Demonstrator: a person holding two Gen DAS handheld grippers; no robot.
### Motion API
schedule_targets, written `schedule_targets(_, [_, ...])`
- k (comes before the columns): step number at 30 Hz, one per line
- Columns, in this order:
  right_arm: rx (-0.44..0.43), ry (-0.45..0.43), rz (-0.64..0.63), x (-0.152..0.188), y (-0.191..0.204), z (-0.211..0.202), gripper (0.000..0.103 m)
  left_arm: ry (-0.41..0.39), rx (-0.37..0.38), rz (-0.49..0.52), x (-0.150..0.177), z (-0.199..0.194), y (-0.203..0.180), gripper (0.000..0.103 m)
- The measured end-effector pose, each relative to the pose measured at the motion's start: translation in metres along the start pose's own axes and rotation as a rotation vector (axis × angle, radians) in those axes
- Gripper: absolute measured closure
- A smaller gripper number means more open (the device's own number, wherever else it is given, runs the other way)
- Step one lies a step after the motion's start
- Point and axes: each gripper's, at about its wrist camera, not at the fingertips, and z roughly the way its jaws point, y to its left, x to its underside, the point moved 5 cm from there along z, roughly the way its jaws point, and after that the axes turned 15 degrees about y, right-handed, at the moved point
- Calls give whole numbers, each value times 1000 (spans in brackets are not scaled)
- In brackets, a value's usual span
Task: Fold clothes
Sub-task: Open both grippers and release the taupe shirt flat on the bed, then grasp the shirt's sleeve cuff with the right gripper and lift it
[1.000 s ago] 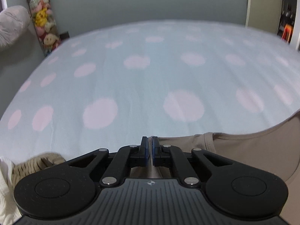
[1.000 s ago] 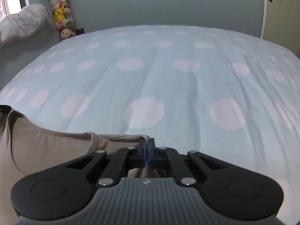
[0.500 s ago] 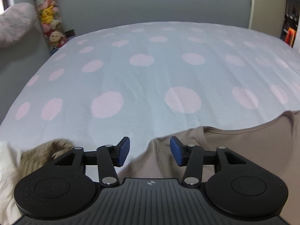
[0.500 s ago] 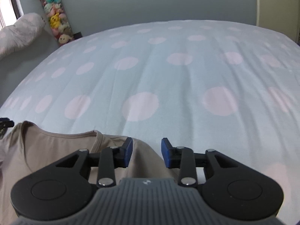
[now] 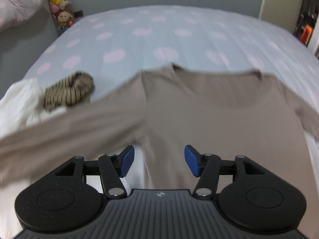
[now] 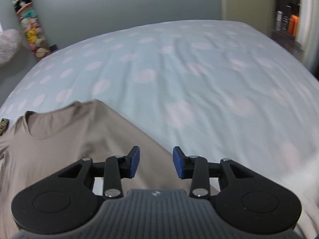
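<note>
A beige long-sleeved shirt lies flat on the pale blue bed with pink dots, neckline toward the far side, one sleeve stretching out to the left. My left gripper hangs open above the shirt's lower body, nothing between its blue pads. In the right wrist view the same shirt fills the lower left, with its right sleeve running under my right gripper, which is open and holds nothing.
A striped beige garment and a white cloth lie at the bed's left edge. A column of plush toys stands by the far wall, and a grey pillow sits at far left. A doorway opens at right.
Both grippers were shut on the shirt's shoulders a second ago, then opened and let go. Both have since pulled back toward the near edge, so the whole shirt now shows.
</note>
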Motion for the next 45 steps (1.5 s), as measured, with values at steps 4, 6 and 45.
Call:
schedule_targets(4, [34, 4, 63, 38, -27, -29, 63, -32, -23, 26, 34, -10, -17, 49])
schedule_targets(6, [47, 5, 76, 54, -32, -40, 63, -83, -47, 38, 45, -12, -23, 49])
schedule_targets(45, [291, 112, 570, 122, -91, 21, 95, -174, -25, 120, 38, 22, -28, 49])
